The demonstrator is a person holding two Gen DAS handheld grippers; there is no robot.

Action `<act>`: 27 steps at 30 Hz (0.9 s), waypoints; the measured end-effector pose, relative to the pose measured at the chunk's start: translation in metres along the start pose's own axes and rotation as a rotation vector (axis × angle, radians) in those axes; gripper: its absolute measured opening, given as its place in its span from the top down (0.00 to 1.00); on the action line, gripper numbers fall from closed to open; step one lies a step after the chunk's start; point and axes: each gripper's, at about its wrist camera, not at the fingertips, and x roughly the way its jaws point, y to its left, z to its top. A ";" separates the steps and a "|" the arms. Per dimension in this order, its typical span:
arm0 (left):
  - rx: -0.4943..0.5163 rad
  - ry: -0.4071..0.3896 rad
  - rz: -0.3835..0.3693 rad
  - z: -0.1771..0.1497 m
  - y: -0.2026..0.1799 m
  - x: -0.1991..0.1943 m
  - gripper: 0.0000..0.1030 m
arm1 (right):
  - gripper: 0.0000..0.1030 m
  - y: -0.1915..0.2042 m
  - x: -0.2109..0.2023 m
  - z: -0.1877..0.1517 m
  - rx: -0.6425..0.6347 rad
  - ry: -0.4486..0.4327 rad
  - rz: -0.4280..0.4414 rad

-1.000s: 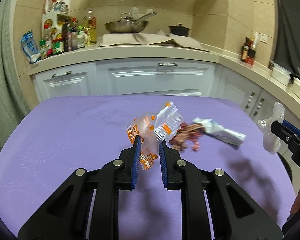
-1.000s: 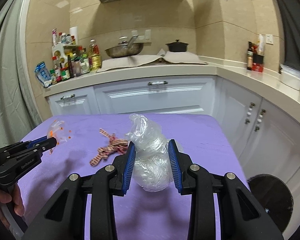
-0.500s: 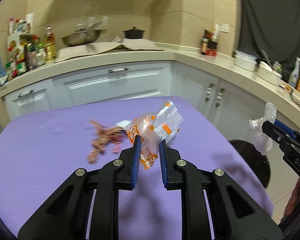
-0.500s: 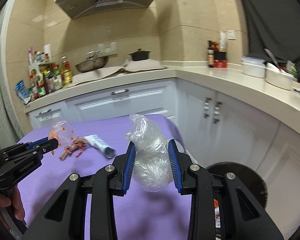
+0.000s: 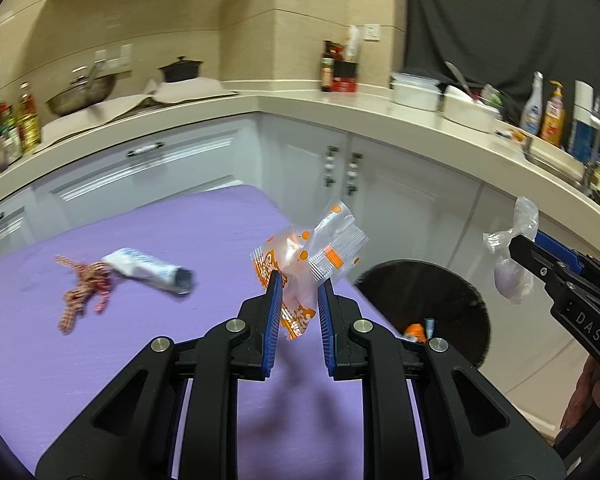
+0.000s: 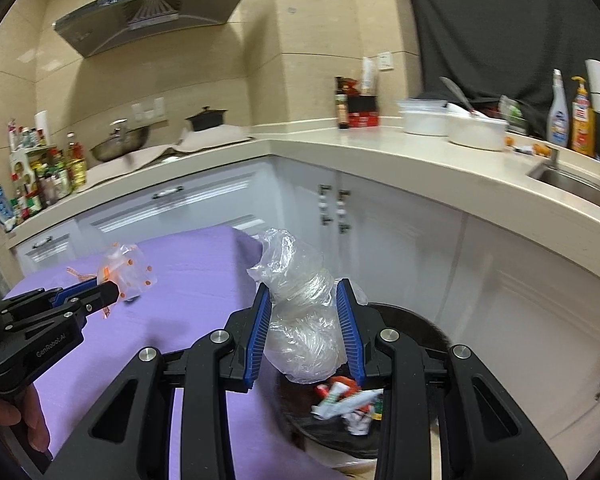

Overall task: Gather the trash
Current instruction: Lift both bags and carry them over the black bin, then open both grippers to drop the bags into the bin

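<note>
1. Left wrist view: the left claw [image 5: 299, 286] is clamped on an orange-dotted clear wrapper [image 5: 308, 256], which sticks up and forward from between the blue pads and hangs above the near edge of the purple tabletop [image 5: 100, 360].
2. Same view: a crumpled white tube [image 5: 148, 268] and a red-checked ribbon [image 5: 82, 294] lie touching each other on the tabletop, well to the left of the claw.
3. Same view: the black trash bin [image 5: 452, 296] stands on the floor just past the tabletop's right edge, with scraps inside. The right claw [image 5: 516, 246] enters from the right, holding clear plastic; the letters "DAS" show on its arm.
4. Right wrist view: the right claw [image 6: 305, 294] is clamped on a crumpled clear plastic bag [image 6: 300, 312], held directly above the open trash bin [image 6: 416, 328], where wrappers already lie.
5. Same view: the left claw [image 6: 114, 290] appears at the left over the tabletop [image 6: 196, 264], gripping the dotted wrapper [image 6: 128, 268]; its arm reads "GenRobot.AI".
</note>
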 end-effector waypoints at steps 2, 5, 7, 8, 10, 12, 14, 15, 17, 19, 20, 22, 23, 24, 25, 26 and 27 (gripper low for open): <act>0.012 0.005 -0.021 0.001 -0.011 0.005 0.83 | 0.67 -0.011 -0.001 -0.002 0.013 0.000 -0.017; 0.035 0.013 -0.044 0.002 -0.030 0.015 0.83 | 0.67 -0.028 -0.002 -0.004 0.036 -0.002 -0.044; 0.049 0.015 -0.055 0.002 -0.041 0.021 0.83 | 0.67 -0.038 -0.001 -0.006 0.047 0.000 -0.057; 0.055 0.017 -0.062 0.003 -0.046 0.024 0.83 | 0.67 -0.042 -0.001 -0.007 0.051 0.000 -0.061; 0.064 0.020 -0.071 0.004 -0.056 0.030 0.83 | 0.67 -0.051 0.001 -0.008 0.060 0.003 -0.074; 0.075 0.024 -0.078 0.005 -0.064 0.036 0.83 | 0.67 -0.059 0.003 -0.010 0.067 0.006 -0.084; 0.087 0.029 -0.082 0.005 -0.073 0.041 0.83 | 0.67 -0.066 0.007 -0.011 0.077 0.010 -0.090; 0.091 0.030 -0.083 0.005 -0.076 0.043 0.83 | 0.67 -0.068 0.008 -0.012 0.080 0.011 -0.092; 0.102 0.040 -0.086 0.005 -0.083 0.051 0.83 | 0.67 -0.073 0.011 -0.014 0.088 0.016 -0.097; 0.108 0.048 -0.085 0.005 -0.089 0.059 0.83 | 0.67 -0.078 0.014 -0.015 0.096 0.019 -0.099; 0.111 0.052 -0.085 0.005 -0.092 0.062 0.83 | 0.67 -0.081 0.016 -0.016 0.099 0.021 -0.100; 0.115 0.063 -0.085 0.005 -0.096 0.069 0.83 | 0.67 -0.085 0.020 -0.017 0.104 0.025 -0.103; 0.115 0.068 -0.086 0.006 -0.097 0.071 0.83 | 0.67 -0.088 0.022 -0.018 0.107 0.028 -0.104; 0.114 0.074 -0.087 0.006 -0.098 0.074 0.83 | 0.67 -0.089 0.024 -0.018 0.110 0.029 -0.105; 0.114 0.080 -0.087 0.006 -0.099 0.078 0.83 | 0.67 -0.091 0.026 -0.018 0.113 0.031 -0.107; 0.114 0.085 -0.086 0.006 -0.101 0.082 0.83 | 0.67 -0.093 0.028 -0.019 0.117 0.033 -0.108; 0.116 0.087 -0.084 0.007 -0.102 0.083 0.83 | 0.67 -0.095 0.029 -0.020 0.121 0.035 -0.109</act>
